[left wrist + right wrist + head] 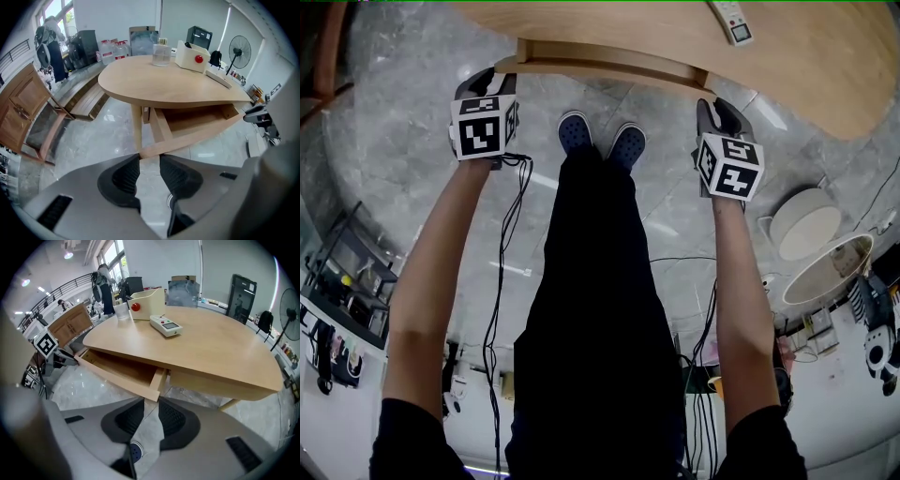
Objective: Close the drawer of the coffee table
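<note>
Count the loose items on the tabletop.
3: a clear cup at the far end, a white box beside it, and a white remote nearer the open drawer. None seems hidden.

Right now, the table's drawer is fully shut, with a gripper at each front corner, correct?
No: the drawer is pulled out, its inside showing in the right gripper view. The left gripper and right gripper are at its front corners.

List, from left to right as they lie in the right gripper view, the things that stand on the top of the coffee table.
clear container → cream box with a red knob → white handheld device with buttons
</note>
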Available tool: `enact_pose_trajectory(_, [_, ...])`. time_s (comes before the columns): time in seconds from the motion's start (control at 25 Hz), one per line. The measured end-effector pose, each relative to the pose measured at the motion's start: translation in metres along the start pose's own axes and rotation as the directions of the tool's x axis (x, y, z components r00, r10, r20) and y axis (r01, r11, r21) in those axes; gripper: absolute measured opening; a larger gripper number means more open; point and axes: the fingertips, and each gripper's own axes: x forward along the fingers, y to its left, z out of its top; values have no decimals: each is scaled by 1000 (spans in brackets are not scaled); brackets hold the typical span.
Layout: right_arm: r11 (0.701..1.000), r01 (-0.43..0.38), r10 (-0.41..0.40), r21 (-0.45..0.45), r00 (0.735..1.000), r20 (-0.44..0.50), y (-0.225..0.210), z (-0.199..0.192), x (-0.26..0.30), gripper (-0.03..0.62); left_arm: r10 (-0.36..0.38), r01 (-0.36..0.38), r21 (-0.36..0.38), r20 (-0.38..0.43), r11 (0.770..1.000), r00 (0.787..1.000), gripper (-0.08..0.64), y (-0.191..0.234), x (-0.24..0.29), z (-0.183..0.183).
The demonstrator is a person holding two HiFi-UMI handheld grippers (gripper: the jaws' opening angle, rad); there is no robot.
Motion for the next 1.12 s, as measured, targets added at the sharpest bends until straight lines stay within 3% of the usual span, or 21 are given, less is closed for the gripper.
enact_pose_trajectory(0.32, [997, -2, 0, 83, 1000, 24, -7, 14, 5, 107, 16, -15, -21, 39, 1000, 999, 143, 4, 4, 18])
enact_pose_trajectory(0.64, [974, -3, -9, 225, 999, 49, -9, 19, 8, 107, 30, -25, -76, 59, 997, 998, 141, 7, 6, 23])
enact_pose_trajectory(1.12, [964, 15, -39, 266, 995, 86, -17, 40, 18, 107, 50, -38, -123, 95, 992, 994, 141, 14, 15, 46])
